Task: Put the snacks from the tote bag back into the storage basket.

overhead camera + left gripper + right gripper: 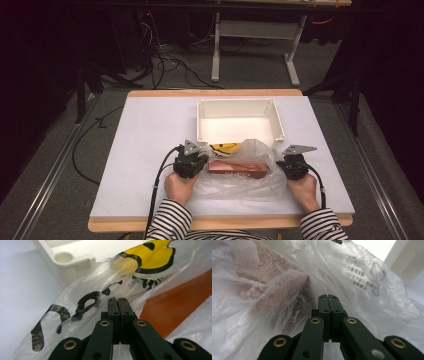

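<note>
High view: a thin clear plastic bag [240,172] holding a reddish-brown rectangular box [236,168] lies on the white table [145,140], just before a white plastic tray [239,120]. Left gripper view: the left gripper [118,300] has its jaws pressed together, pinching the bag's film. Right gripper view: the right gripper [328,297] likewise pinches the bag.

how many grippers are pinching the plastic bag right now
2. The left gripper is shut on the plastic bag at its left edge, beside the brown box; the right gripper is shut on its right edge.
</note>
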`<state>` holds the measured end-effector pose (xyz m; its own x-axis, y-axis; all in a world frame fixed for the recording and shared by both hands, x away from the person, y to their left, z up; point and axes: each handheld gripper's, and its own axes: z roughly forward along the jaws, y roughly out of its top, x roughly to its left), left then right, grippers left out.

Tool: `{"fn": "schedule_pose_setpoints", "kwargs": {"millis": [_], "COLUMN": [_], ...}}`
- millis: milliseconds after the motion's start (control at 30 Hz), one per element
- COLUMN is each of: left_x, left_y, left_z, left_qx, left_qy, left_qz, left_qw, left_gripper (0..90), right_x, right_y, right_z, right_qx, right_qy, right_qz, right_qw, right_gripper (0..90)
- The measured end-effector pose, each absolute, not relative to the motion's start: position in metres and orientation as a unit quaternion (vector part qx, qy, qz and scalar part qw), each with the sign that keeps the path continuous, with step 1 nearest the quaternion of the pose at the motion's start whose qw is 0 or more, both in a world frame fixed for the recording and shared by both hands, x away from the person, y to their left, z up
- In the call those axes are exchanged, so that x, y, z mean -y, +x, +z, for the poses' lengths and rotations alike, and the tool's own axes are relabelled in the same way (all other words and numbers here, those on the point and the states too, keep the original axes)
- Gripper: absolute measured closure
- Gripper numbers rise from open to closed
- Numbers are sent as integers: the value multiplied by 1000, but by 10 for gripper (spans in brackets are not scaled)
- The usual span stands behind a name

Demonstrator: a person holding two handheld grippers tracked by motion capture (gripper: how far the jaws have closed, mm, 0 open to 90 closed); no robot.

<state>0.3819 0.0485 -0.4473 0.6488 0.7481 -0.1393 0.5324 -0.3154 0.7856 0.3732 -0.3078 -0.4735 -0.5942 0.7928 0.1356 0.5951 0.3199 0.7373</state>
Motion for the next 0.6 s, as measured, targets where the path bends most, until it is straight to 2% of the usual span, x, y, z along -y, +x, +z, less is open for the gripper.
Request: {"fn": "schedule_pose_setpoints", "kwargs": {"millis": [167,600], "left_x": [-50,-50], "left_y": [376,392], "left_z": [-449,-473], "left_qx": [-395,-431], "left_qy": [802,792], "left_qz": [123,109], "left_qw": [431,419], "left_gripper": [900,900], "right_x": [310,310], "right_y": [373,378], "right_z": [-474,-479], "right_qx": [-802,-805], "right_qy": [433,439], "right_qz": [392,379], "right_qw": [125,128], "right_gripper": [900,885]}}
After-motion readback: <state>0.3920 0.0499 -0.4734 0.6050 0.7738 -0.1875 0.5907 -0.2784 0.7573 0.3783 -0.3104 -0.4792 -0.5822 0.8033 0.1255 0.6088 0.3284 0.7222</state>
